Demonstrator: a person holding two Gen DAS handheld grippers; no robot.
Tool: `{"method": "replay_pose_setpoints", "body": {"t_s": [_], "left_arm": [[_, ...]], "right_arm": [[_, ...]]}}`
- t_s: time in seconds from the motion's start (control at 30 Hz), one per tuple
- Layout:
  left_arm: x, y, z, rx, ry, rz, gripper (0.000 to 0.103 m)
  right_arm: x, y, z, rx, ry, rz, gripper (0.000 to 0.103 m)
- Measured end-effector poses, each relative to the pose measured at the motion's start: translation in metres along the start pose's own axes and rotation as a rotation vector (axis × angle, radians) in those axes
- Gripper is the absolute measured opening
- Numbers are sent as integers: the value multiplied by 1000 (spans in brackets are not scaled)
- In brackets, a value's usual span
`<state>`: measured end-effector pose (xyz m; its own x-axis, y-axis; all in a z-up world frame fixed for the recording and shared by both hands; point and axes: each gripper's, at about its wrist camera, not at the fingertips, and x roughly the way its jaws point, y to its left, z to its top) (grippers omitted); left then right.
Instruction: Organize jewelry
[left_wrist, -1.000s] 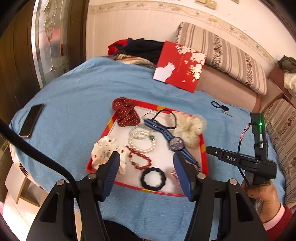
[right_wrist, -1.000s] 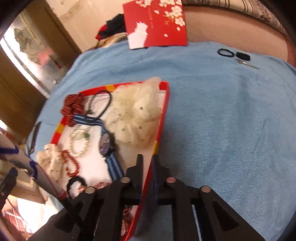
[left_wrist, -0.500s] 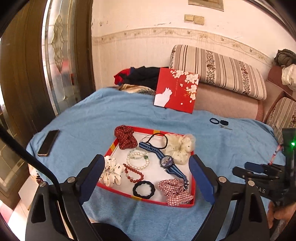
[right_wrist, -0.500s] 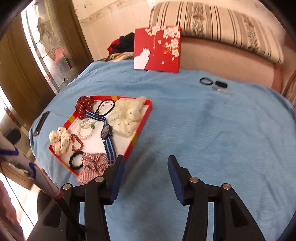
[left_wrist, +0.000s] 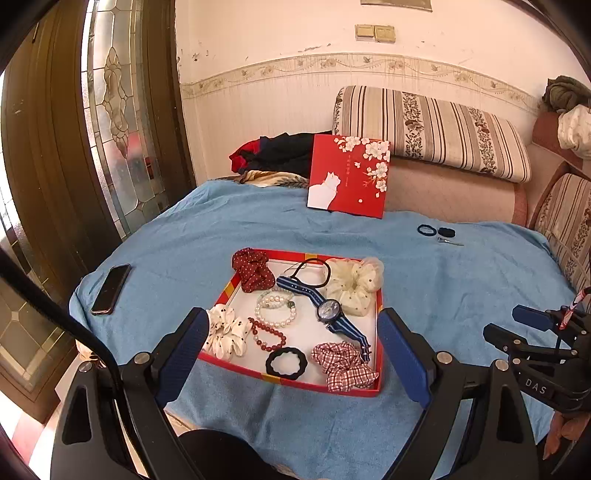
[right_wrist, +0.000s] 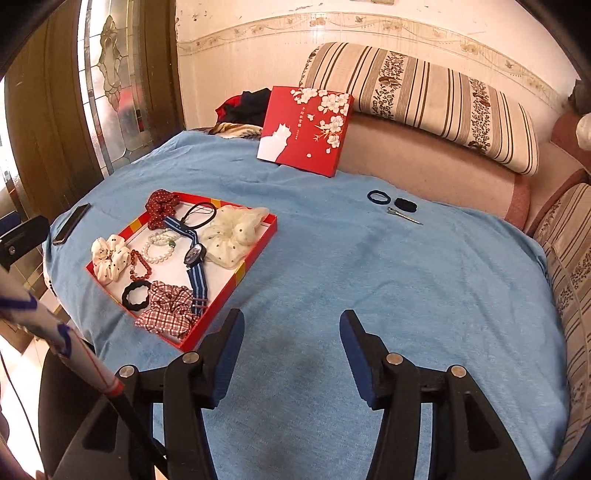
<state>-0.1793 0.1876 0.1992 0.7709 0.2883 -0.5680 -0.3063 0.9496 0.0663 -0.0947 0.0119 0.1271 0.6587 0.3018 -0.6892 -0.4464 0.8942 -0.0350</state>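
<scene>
Left to right, on the blue cloth (left_wrist: 229, 229): black phone (left_wrist: 110, 288) near the left edge, well apart from the red tray (left_wrist: 379, 332).

Tray contents: white dotted scrunchie (left_wrist: 225, 332), dark-red dotted scrunchie (left_wrist: 253, 269), pearl bracelet (left_wrist: 276, 308), red bead bracelet (left_wrist: 266, 334), black wavy hair tie (left_wrist: 286, 362), blue striped watch (left_wrist: 327, 310), plaid scrunchie (left_wrist: 343, 365), cream scrunchie (left_wrist: 354, 282). A thin black elastic loop (left_wrist: 314, 273) lies at the tray's far side.

Left gripper (left_wrist: 291, 354) hangs over the tray's near edge, jaws spread wide, nothing between the pads.

Right gripper (right_wrist: 291, 350) is over bare cloth right of the tray, jaws opening, empty.

Red cat box (right_wrist: 304, 129) leans at the back. Hair ties and a clip (right_wrist: 393, 205) lie far right.
</scene>
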Motion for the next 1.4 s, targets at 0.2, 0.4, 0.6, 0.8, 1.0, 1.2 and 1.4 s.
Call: {"method": "replay_pose_setpoints", "body": {"t_s": [0.2, 0.4, 0.6, 0.8, 1.0, 1.2, 1.4], "left_arm": [[4, -2, -4, 10, 24, -5, 92], [20, -2, -10, 15, 72, -13, 92], [47, 5, -20, -2, 137, -23, 92], [94, 40, -39, -64, 249, -19, 92], [135, 108, -51, -156, 304, 44, 92], [177, 158, -50, -249, 352, -54, 92], [219, 165, -46, -243, 407, -136, 68]], "right_arm": [[0, 9, -3, -11, 0, 12, 61], [12, 11, -8, -6, 31, 16, 62], [34, 4, -9, 57, 85, 46, 62], [57, 19, -5, 58, 128, 85, 62], [82, 50, 0, -2, 167, 145, 62], [111, 75, -4, 1, 248, 210, 62], [134, 81, -8, 35, 301, 221, 56]]}}
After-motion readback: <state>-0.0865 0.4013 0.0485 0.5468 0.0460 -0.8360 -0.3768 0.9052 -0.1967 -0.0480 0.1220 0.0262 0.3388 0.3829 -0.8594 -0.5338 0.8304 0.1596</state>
